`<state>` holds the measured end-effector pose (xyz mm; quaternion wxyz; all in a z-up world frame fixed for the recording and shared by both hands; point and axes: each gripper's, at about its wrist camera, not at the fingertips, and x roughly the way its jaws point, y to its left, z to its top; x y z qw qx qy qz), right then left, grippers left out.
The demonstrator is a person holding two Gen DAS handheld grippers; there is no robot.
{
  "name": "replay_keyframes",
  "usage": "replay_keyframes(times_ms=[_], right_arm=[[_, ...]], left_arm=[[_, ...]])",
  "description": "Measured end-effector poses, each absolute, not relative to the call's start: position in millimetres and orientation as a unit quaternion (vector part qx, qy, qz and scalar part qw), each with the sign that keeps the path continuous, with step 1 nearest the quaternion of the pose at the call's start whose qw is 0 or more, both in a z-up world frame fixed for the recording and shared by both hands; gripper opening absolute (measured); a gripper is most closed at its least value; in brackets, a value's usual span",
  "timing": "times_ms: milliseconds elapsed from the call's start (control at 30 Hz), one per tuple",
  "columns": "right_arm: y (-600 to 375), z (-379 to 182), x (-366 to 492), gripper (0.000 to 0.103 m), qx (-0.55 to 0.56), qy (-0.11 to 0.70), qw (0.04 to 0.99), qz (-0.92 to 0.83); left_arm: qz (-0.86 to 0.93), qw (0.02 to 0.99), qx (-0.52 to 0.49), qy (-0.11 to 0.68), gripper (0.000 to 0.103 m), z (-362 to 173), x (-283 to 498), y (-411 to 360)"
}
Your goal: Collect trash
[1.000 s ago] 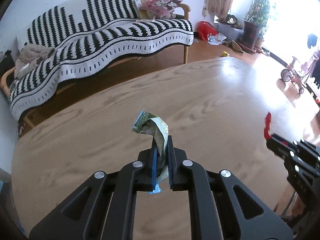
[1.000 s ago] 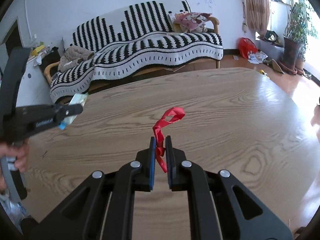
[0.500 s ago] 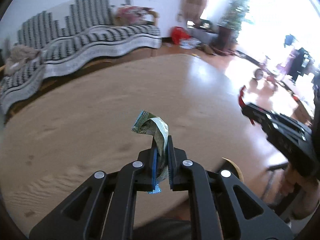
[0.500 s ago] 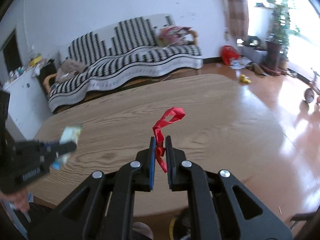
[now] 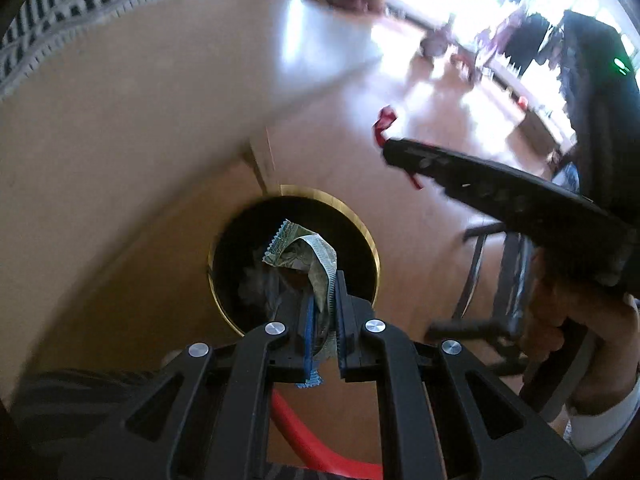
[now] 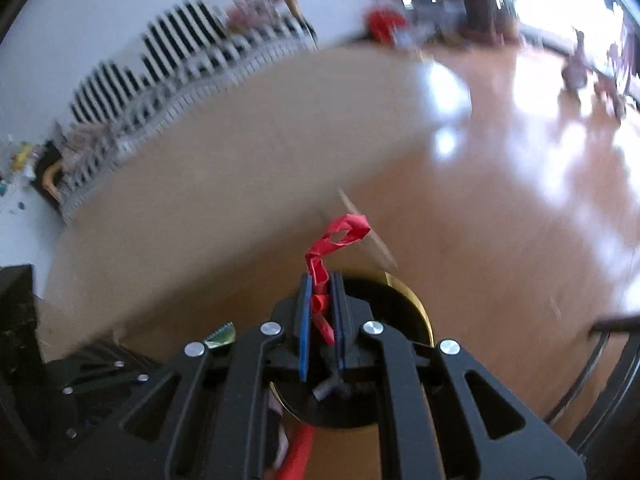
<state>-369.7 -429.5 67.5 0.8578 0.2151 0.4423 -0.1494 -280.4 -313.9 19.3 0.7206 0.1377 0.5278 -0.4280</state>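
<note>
Carrying trash to bin | left gripper (image 5: 322,312) jaws clenched on crumpled wrapper (image 5: 306,250), above gold-rimmed waste bin (image 5: 362,226) | right gripper (image 6: 320,312) clamps red ribbon (image 6: 338,236), at bin's edge | next: release wrapper, centre ribbon first

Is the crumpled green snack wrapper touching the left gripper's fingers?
Touching. In the left wrist view the crumpled green snack wrapper is pinched between the left gripper fingers, above the gold-rimmed black bin.
</note>
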Motion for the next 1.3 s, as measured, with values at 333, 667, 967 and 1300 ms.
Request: replay_keyframes(times_ms=[333, 667, 967, 1300], right_arm=[[-447.3, 8.1, -379.3, 0.01, 0.262, 0.49, 0.817, -0.155], [-465.9, 13.3, -369.3, 0.097, 0.262, 0.484, 0.812, -0.195], [-473.7, 58.0, -365.5, 0.097, 0.225, 0.442, 0.834, -0.241], [-409.4, 125.9, -273.4, 0.097, 0.174, 0.386, 0.892, -0.158]], left_arm=[[-0.422, 0.681, 0.128, 0.585, 0.008, -39.2, -268.8, -325.9], [-0.396, 0.697, 0.093, 0.591, 0.097, -30.8, -268.6, -322.0], [-0.385, 0.763, 0.088, 0.512, 0.097, 31.3, -259.2, -295.0], [-0.271, 0.869, 0.068, 0.408, 0.097, 120.5, -174.0, -200.5]])
